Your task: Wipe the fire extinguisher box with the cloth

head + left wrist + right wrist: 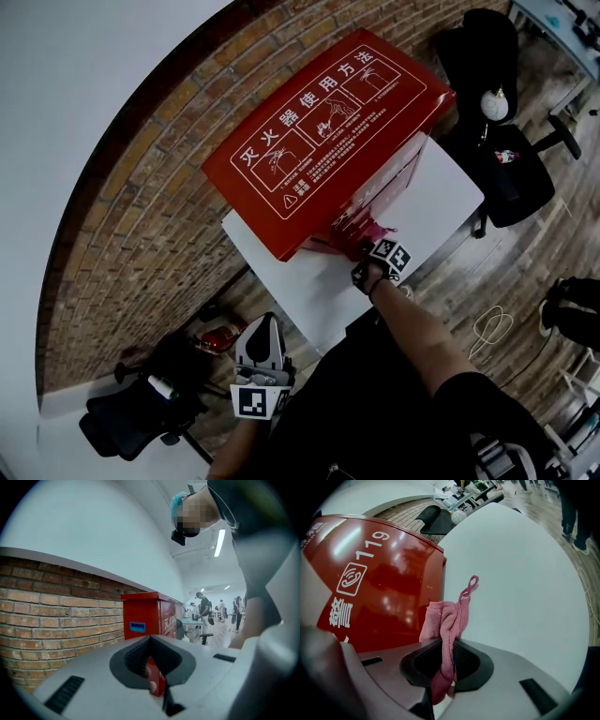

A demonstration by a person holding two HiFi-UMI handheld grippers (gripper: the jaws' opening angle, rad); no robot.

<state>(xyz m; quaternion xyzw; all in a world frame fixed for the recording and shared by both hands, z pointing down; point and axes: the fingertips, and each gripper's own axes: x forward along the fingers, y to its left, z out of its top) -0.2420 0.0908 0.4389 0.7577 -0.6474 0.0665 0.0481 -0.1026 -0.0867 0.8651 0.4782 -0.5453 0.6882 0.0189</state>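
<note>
**Entry: cloth pinched at box front, left tool idle**

Backdrop: red-brown brick wall (141, 216) with a plain white wall (56, 112) above it. Wood-plank floor (506, 272) on the far side.

White rectangular tabletop (441, 202) stands beside the brick wall and carries the box.

Red metal fire extinguisher box (319, 131) sits on the tabletop. Its top panel bears white Chinese lettering and three white pictograms. In the right gripper view the glossy front face shows a white phone symbol and "119". In the left gripper view a small blue label shows on the side face.

Black office chair (502, 159) stands beyond the tabletop, near the box's right end. A second black chair (131, 422) stands low by the brick wall.

Right tool (450, 660): jaws clamped on the cloth, held at the lower front of the box, over the tabletop. The person's bare forearm (422, 333) runs back from it.

Left tool (151, 660): jaws pressed together, nothing between them. It is held low near the person's body, off the tabletop edge, well apart from the box, and points towards the brick wall.

Pink terry cloth (447, 620): bunched, standing up out of the right tool's jaws at the right edge of the red front face. Contact with the face cannot be confirmed. A thin pink loop (471, 582) sticks up from the bunch, over the tabletop.
</note>
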